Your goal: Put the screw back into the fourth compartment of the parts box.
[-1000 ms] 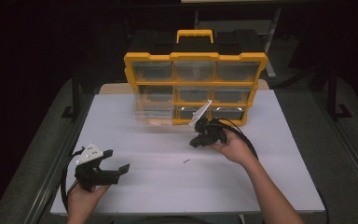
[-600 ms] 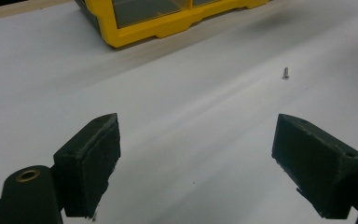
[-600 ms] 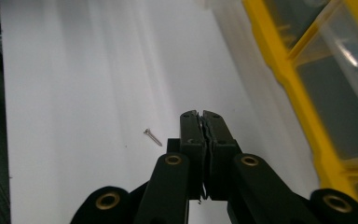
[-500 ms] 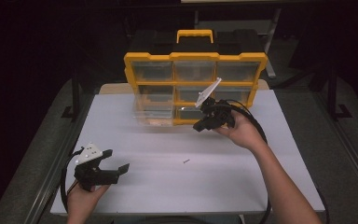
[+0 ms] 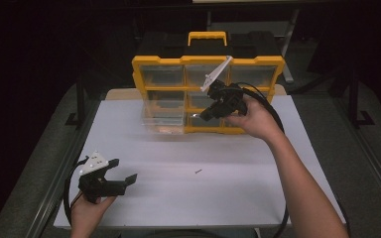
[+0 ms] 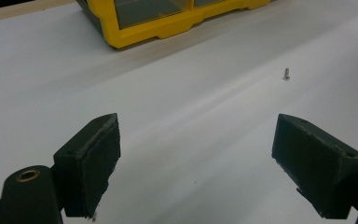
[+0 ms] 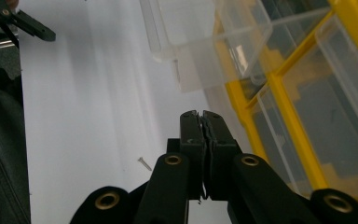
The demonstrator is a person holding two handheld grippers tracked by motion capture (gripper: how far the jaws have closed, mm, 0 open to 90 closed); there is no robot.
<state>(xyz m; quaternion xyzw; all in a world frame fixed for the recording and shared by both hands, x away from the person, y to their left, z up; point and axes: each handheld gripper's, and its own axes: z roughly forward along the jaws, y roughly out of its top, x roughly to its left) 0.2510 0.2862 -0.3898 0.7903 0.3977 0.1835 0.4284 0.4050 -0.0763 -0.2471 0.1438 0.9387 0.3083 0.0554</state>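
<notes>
A yellow drawer organizer (image 5: 208,64) stands at the back of the white table (image 5: 258,193). Its lower left clear drawer (image 5: 163,121) is pulled out. My right gripper (image 5: 204,115) hangs in the air in front of the organizer's middle, pointing down and left. Its jaws are shut, pads pressed together (image 7: 202,114), and I see nothing between them. Below it lie the open drawer (image 7: 205,42) and a small screw (image 7: 144,164). That screw (image 5: 198,171) rests alone on the table. My left gripper (image 5: 123,170) sits low at the front left, open and empty (image 6: 196,154), with the screw (image 6: 286,73) ahead of it.
The organizer's yellow base (image 6: 168,25) and clear drawer fronts (image 7: 335,107) stand close to the right gripper. Dark floor and metal frame rails (image 5: 44,198) surround the table. A black cable (image 5: 278,124) loops from the right gripper over the person's hand.
The right gripper has risen from near the table to in front of the organizer's middle drawers, jaws still shut. The left gripper has stayed where it was.
</notes>
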